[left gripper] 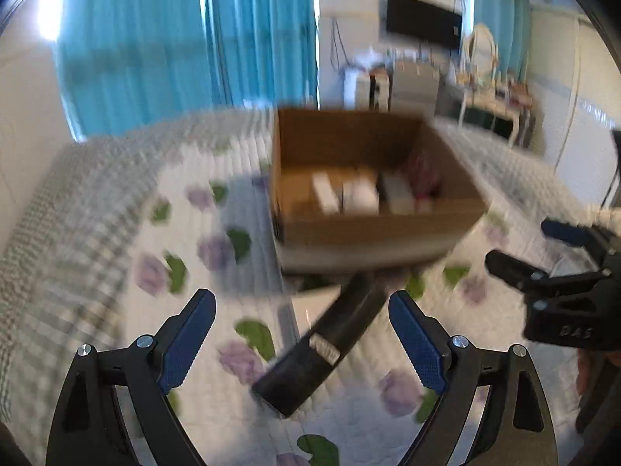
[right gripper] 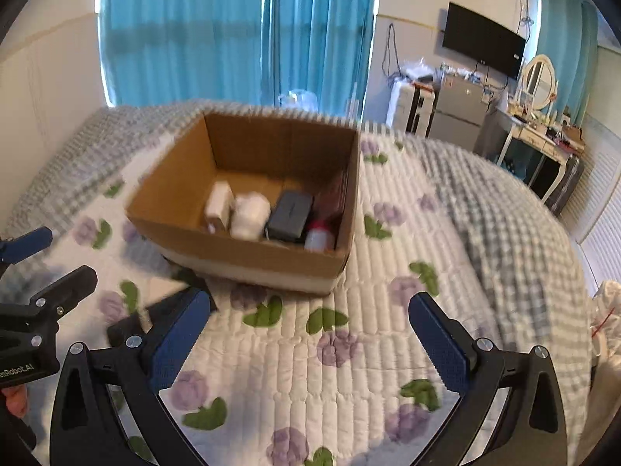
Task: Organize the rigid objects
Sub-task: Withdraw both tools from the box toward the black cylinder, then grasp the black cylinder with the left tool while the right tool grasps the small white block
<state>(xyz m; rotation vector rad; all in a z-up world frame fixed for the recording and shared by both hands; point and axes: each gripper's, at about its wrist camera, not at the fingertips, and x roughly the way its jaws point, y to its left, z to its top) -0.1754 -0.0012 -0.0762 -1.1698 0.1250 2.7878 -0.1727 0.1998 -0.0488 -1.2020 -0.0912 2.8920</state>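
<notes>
The left gripper [left gripper: 302, 318] is spreading its blue-padded fingers [left gripper: 186, 341] wide at the bottom of the frame, nothing pressed between them. A long black object [left gripper: 310, 353] is lying tilted on the flowered quilt [left gripper: 217, 202] at lower centre. Above it, a blurred cardboard box [left gripper: 372, 229] is holding pale items. The right gripper [left gripper: 543, 248] is showing at the right edge.

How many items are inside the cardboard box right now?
5 visible in the cardboard box: white box at left, white roll, dark grey case, white bottle, reddish packet against the right wall. The near wall may hide more.
</notes>
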